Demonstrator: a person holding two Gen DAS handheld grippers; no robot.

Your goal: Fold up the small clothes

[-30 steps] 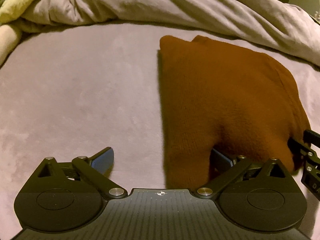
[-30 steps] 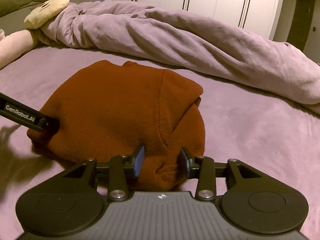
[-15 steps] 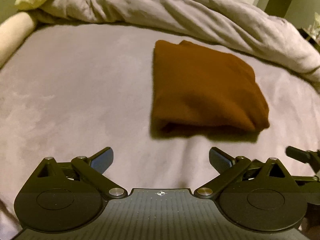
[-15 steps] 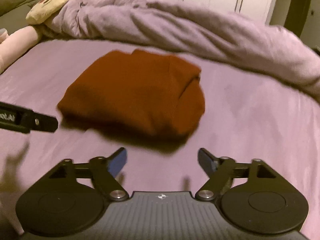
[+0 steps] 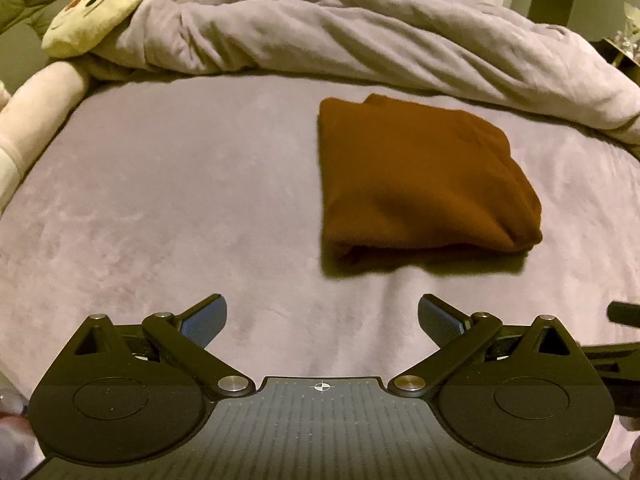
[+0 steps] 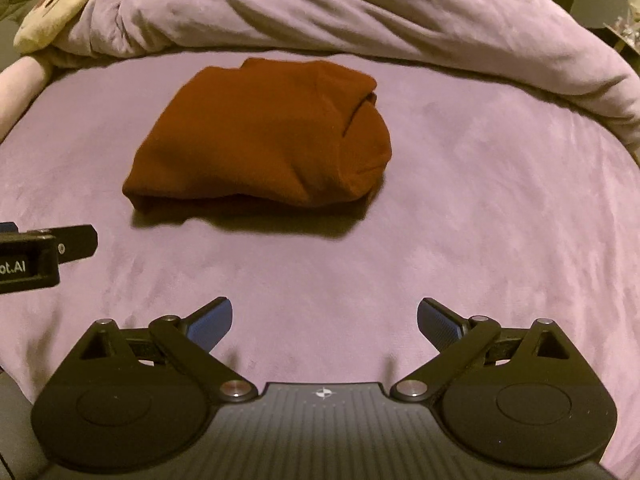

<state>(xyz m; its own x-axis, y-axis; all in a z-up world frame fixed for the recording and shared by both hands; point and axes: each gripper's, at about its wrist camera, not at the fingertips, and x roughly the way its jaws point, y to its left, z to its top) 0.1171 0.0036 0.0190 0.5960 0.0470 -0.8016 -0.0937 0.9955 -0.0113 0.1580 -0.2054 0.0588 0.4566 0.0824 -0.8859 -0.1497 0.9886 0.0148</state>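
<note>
While its jaws are opening, the right claw (image 6: pixel 324 320) holds nothing.

Folded brown garment (image 5: pixel 420 176) on purple bed (image 5: pixel 180 200)

I log the folded garment (image 6: pixel 260 136) as plain rust-brown knit, no print. Bed sheet (image 6: pixel 460 240) reads uniform mauve; bunched duvet (image 6: pixel 360 12) a paler lilac-grey. Plush toy (image 5: pixel 94 20) is cream with dark eye marks and a reddish patch. Both grippers' bodies black, finger pads (image 6: pixel 212 322) blue
</note>
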